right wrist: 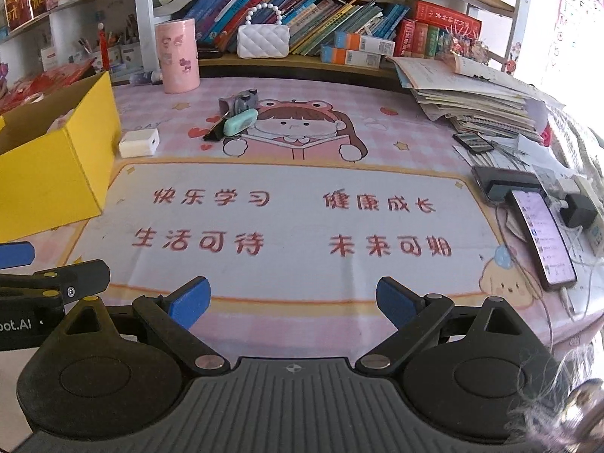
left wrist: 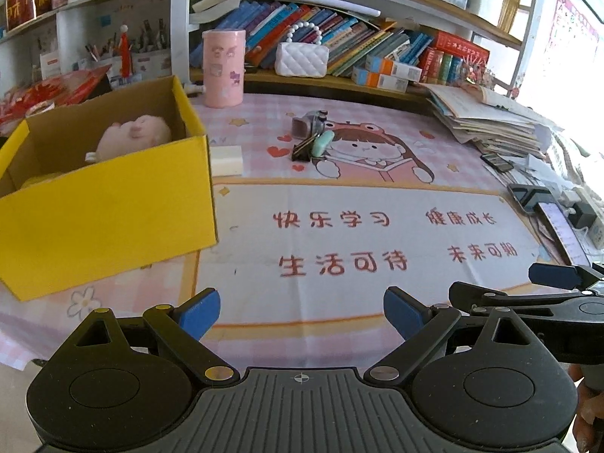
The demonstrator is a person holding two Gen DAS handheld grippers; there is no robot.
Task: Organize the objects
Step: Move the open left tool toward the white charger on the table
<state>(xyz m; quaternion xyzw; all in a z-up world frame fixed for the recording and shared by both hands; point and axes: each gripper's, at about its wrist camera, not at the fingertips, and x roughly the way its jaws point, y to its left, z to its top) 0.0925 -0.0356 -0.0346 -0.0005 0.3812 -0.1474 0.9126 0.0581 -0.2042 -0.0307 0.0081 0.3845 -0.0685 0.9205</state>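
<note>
A yellow cardboard box point(left wrist: 113, 204) stands at the left of the mat, also in the right wrist view point(right wrist: 53, 162). A pink plush toy point(left wrist: 132, 136) lies inside it. A white block point(left wrist: 225, 159) point(right wrist: 139, 142) lies beside the box. Farther back lie a mint green case point(left wrist: 322, 142) point(right wrist: 240, 121), a black flat item point(left wrist: 304, 148) point(right wrist: 216, 131) and a small grey toy camera point(left wrist: 310, 122) point(right wrist: 238, 101). My left gripper point(left wrist: 302, 311) is open and empty over the mat's near edge. My right gripper point(right wrist: 292, 302) is open and empty beside it.
A pink cylinder point(left wrist: 223, 68) and a white quilted purse point(left wrist: 301, 58) stand at the back by a shelf of books. A stack of papers point(left wrist: 487, 117) and phones point(right wrist: 540, 234) with cables lie at the right. The patterned mat point(left wrist: 339, 234) covers the table.
</note>
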